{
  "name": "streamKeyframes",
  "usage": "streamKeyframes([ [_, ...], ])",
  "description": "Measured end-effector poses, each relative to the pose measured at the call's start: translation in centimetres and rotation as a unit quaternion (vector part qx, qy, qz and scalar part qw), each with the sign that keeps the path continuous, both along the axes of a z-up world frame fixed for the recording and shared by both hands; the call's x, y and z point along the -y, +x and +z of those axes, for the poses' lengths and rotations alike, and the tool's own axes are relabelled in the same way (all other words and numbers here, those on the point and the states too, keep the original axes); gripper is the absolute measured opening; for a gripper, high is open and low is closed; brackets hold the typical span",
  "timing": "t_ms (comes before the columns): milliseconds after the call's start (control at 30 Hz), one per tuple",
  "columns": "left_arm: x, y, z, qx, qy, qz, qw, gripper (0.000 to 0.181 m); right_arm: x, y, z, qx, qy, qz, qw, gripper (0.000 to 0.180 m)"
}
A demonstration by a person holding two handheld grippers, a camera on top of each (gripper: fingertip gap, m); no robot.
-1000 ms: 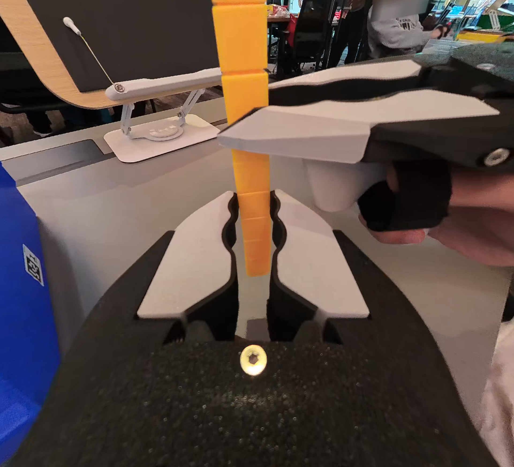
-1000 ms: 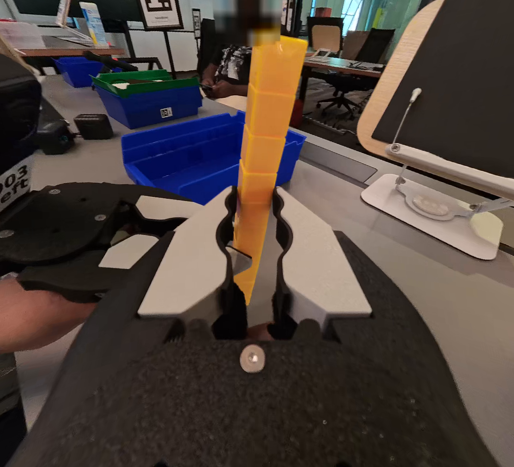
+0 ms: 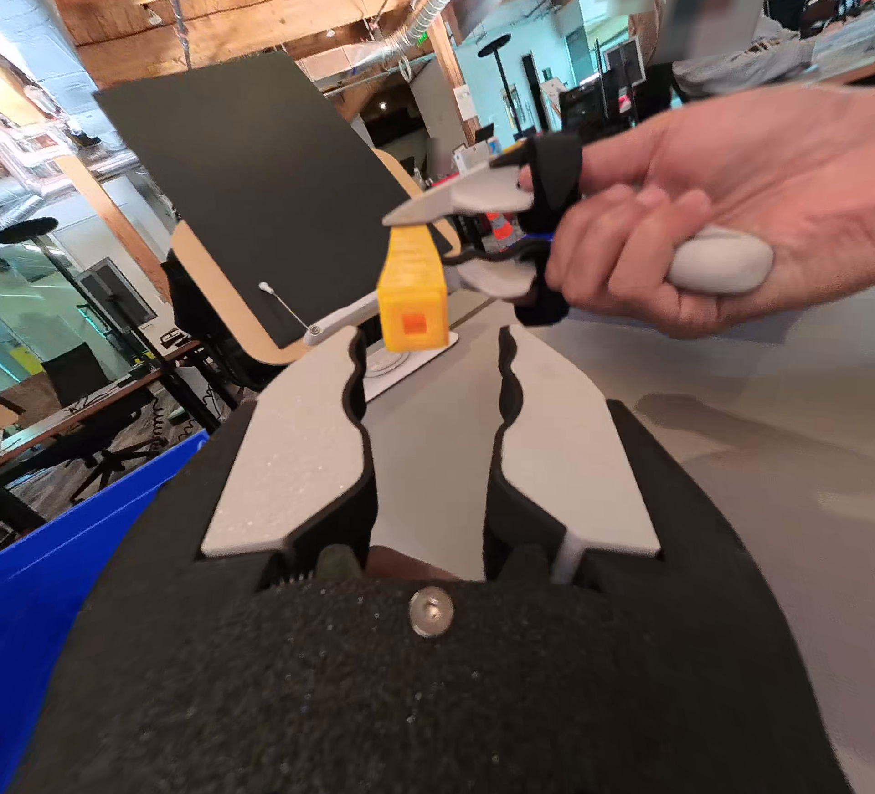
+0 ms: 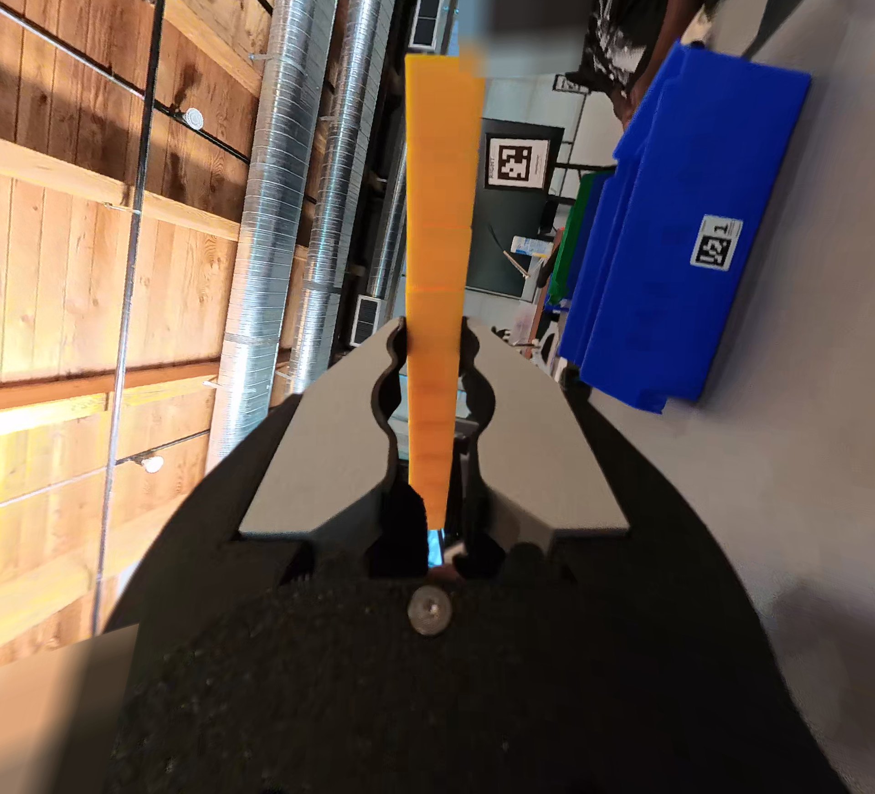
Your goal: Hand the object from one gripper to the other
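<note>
While the right gripper (image 4: 433,336) is clamped on 1 yellow block stick (image 4: 438,279), the left gripper (image 3: 431,345) stands spread wide, holding and touching nothing. Count: 2 grippers, 1 stick, 1 hand (image 3: 719,227) on the right gripper's grey handle. Stick: a row of joined yellow cubes, seams visible, a square orange recess in its near end; it sits just beyond the left fingertips, held in the air above the grey table (image 3: 710,416). Blue bins (image 4: 672,241) lie at the right.
</note>
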State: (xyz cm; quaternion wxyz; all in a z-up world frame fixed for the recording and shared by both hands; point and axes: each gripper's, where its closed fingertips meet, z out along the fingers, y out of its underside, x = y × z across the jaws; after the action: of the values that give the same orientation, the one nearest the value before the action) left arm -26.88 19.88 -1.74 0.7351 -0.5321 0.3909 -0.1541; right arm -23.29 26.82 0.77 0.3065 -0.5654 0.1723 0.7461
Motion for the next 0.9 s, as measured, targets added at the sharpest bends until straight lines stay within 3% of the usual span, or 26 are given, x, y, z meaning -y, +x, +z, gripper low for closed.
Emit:
streamKeyframes([
  [100, -0.2, -0.5, 0.2, 0.005, 0.007, 0.006, 1.0, 0.047, 0.4, -1.6, -1.5, -0.014, -0.031, 0.035, 0.999, 0.021],
  [200, 0.0, -0.8, 0.6, 0.011, 0.03, 0.001, 0.999, 0.026, 0.9, -3.2, -2.4, -0.033, -0.048, 0.064, 0.996, 0.021],
  [367, -0.6, -1.5, 0.4, 0.004, 0.007, -0.001, 1.0, 0.023, 0.9, -3.6, -3.3, -0.033, -0.04, 0.084, 0.995, 0.023],
  [533, -1.6, -2.8, 1.0, 0.011, 0.01, 0.021, 1.0, 0.023, 1.1, -3.9, -3.9, 0.154, 0.1, 0.064, 0.981, 0.048],
  [600, -2.0, -3.3, 1.0, 0.011, 0.008, 0.027, 1.0, 0.023, 1.4, -3.6, -3.5, 0.259, 0.172, 0.035, 0.95, 0.057],
  [733, -2.7, -3.9, 1.1, 0.002, 0.012, 0.044, 0.999, 0.023, 3.1, -3.6, -1.5, 0.451, 0.328, -0.011, 0.83, 0.073],
  [800, -3.0, -4.1, 1.0, -0.008, 0.018, 0.057, 0.998, 0.023, 4.9, -4.6, -0.5, 0.505, 0.387, -0.001, 0.771, 0.085],
  [900, -3.1, -4.1, 0.9, -0.03, 0.037, 0.074, 0.996, 0.023, 6.9, -6.2, 0.8, 0.544, 0.424, 0.005, 0.724, 0.099],
])
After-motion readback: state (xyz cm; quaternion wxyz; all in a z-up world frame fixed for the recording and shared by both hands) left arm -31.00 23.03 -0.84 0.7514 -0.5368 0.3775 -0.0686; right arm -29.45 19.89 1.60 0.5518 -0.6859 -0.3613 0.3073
